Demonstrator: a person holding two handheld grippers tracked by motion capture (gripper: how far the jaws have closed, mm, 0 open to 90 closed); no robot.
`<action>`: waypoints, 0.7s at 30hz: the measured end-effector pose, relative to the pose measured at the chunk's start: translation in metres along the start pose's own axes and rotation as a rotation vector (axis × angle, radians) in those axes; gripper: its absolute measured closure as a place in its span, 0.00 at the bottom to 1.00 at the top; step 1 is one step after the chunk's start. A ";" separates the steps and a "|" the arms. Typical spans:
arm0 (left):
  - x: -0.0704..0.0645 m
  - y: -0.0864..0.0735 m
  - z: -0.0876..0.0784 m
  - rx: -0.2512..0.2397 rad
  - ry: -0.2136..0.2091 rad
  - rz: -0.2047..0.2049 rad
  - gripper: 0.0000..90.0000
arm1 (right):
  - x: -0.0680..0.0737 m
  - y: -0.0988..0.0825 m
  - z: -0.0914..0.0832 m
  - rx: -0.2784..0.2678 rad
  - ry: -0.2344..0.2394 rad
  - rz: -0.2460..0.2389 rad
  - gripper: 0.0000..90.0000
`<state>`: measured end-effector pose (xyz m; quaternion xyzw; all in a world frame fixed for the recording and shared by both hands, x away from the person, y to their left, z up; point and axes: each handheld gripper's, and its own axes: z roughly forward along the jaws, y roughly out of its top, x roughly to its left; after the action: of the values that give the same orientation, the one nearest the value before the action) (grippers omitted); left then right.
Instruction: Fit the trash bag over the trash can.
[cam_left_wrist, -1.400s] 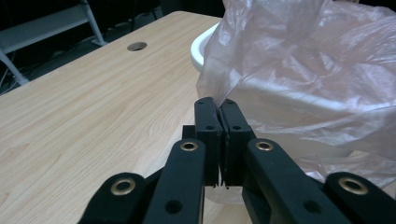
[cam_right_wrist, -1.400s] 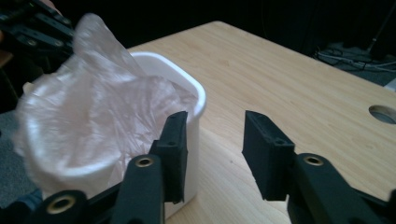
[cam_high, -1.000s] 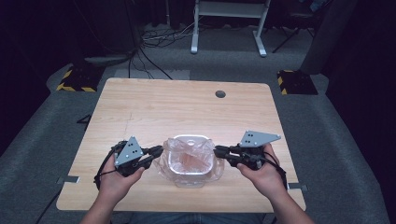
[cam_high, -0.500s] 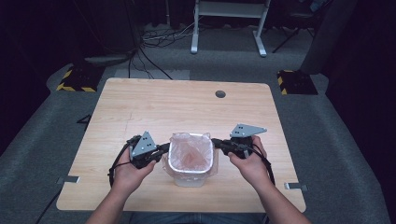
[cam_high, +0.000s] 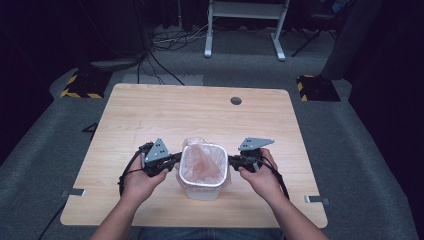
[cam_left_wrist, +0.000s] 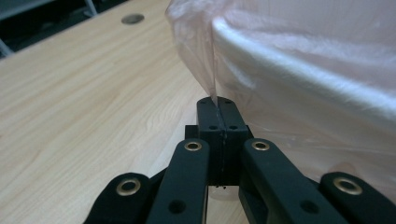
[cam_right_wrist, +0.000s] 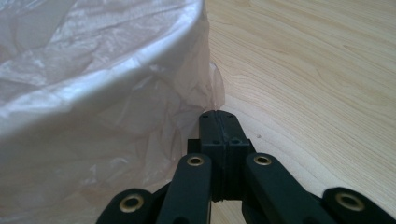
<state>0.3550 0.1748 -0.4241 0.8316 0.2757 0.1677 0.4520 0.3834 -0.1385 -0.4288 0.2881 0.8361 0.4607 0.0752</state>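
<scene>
Left claw (cam_high: 176, 161) pinching bag (cam_high: 202, 165), bin (cam_high: 204, 190) upright, mouth up

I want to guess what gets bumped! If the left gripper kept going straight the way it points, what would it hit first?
The left gripper already pinches the pink plastic bag in its shut fingers. Straight ahead, it would probably press into the bag-covered side of the white bin right beside it.

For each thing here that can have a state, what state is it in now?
Bin: upright on the table, lined with the bag.
Plastic bag: mouth open, edge folded out over the bin's rim.
Left gripper: shut on the bag's edge at the bin's left side.
Right gripper: shut on the bag's edge at the bin's right side.
</scene>
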 end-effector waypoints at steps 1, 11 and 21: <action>0.000 0.000 0.001 0.009 0.005 0.005 1.00 | 0.000 0.000 0.000 0.003 0.001 0.001 1.00; 0.000 -0.028 0.000 0.061 -0.009 -0.014 0.95 | -0.005 -0.025 -0.001 0.095 0.002 0.028 1.00; -0.015 -0.035 -0.051 -0.070 0.035 -0.001 0.51 | 0.005 -0.027 -0.039 0.018 -0.087 -0.046 0.58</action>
<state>0.3049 0.2146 -0.4270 0.8121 0.2779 0.1918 0.4759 0.3531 -0.1749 -0.4279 0.2891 0.8426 0.4382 0.1196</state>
